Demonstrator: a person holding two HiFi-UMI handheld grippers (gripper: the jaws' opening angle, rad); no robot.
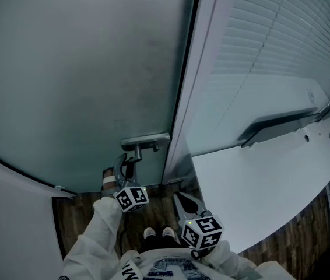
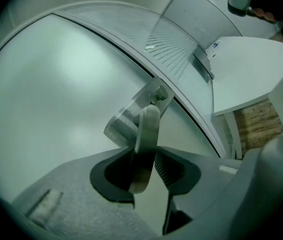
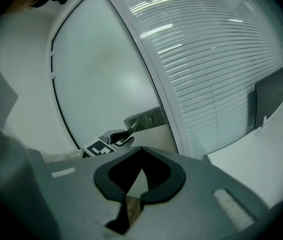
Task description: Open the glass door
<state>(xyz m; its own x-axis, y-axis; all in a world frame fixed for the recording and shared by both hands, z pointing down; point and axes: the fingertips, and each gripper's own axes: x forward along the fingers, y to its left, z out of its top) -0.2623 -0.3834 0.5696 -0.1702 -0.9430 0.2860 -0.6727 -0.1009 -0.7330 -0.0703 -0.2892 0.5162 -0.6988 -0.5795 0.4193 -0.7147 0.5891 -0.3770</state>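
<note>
1. The right gripper [image 3: 140,178] hangs nearest the person, jaws drawn together on nothing.
2. The left gripper [image 2: 149,166] clamps the lever handle [image 2: 149,126]. Best to grip firmly and press the lever fully down before moving the door.
3. The frosted glass door [image 1: 77,69] stands shut at left, against the door frame [image 1: 189,98].
4. Far right, a white desk [image 1: 258,179] sits below blinds [image 1: 270,34]. If the door swings inward, the person's shoes [image 1: 156,233] probably block it.
</note>
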